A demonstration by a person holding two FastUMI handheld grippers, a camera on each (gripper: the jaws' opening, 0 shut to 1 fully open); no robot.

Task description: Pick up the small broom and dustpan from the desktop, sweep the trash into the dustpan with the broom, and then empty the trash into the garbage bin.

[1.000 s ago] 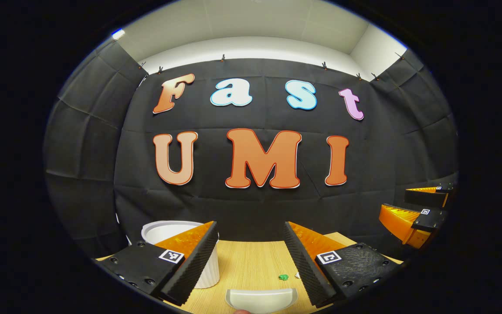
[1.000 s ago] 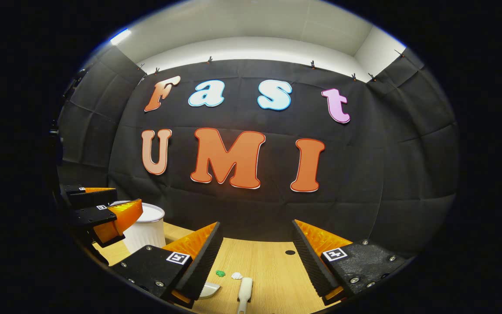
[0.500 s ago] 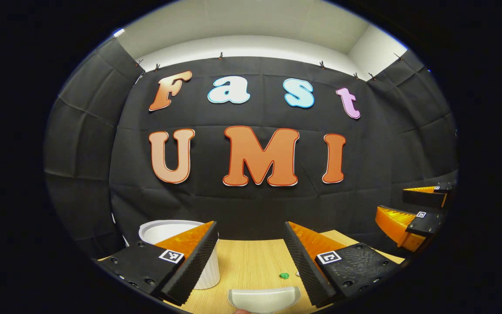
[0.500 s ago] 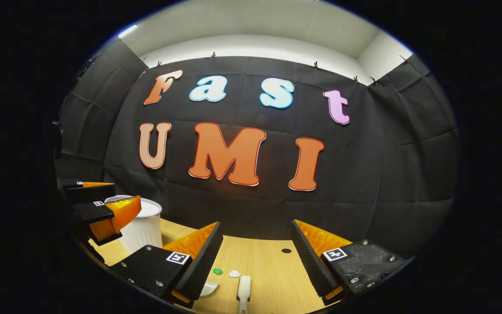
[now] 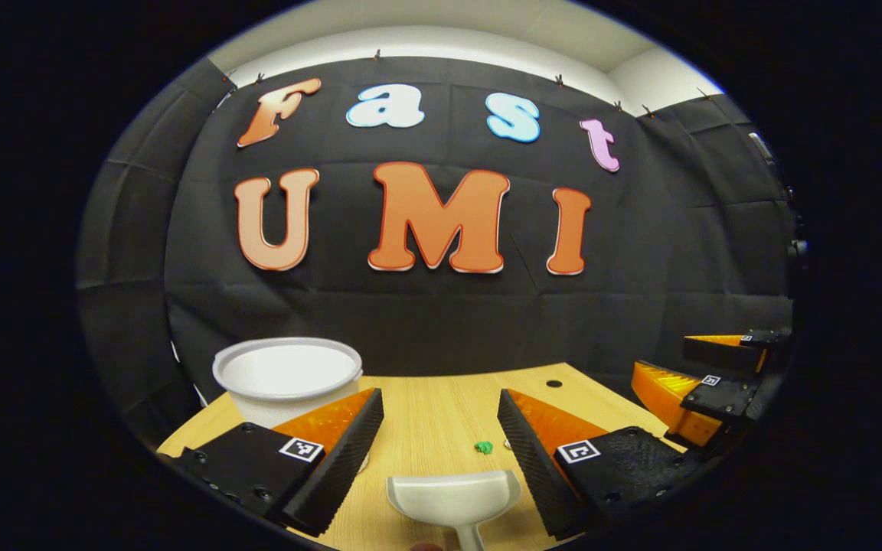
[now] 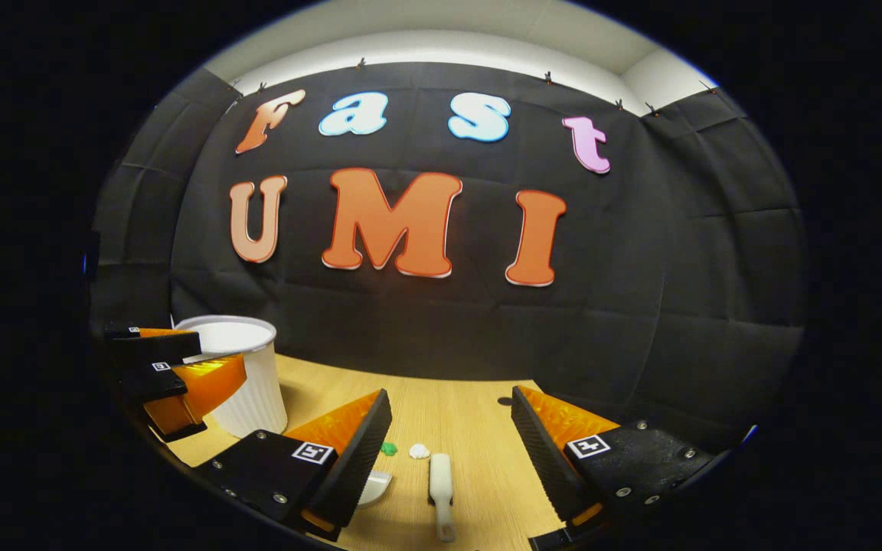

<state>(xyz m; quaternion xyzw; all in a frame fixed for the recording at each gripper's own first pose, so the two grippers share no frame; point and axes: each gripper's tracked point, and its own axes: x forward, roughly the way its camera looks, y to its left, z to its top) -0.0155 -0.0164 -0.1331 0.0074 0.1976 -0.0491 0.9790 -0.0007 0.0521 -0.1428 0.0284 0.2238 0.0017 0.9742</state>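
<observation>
A white dustpan (image 5: 452,496) lies on the wooden desktop (image 5: 426,417), low between the fingers of my open left gripper (image 5: 439,398), with its handle toward me and nothing touching it. A green scrap (image 5: 483,447) lies just beyond the pan. In the right gripper view a small white broom (image 6: 439,482) lies lengthwise on the desktop (image 6: 464,428) below my open right gripper (image 6: 450,398), untouched. A green scrap (image 6: 388,448) and a white scrap (image 6: 417,451) rest just past its head. The dustpan's edge (image 6: 376,488) peeks out beside the near finger.
A white ribbed garbage bin (image 5: 288,375) stands at the back left of the desk, also the bin (image 6: 246,390). The right gripper (image 5: 663,358) hovers open at the far right, the left gripper (image 6: 220,350) open at the left. A small hole (image 5: 553,383) marks the desk's rear.
Both views have tipped downward, so more of the desk shows. The dustpan with its handle and the whole broom have come into sight. Both grippers stay open and empty.
</observation>
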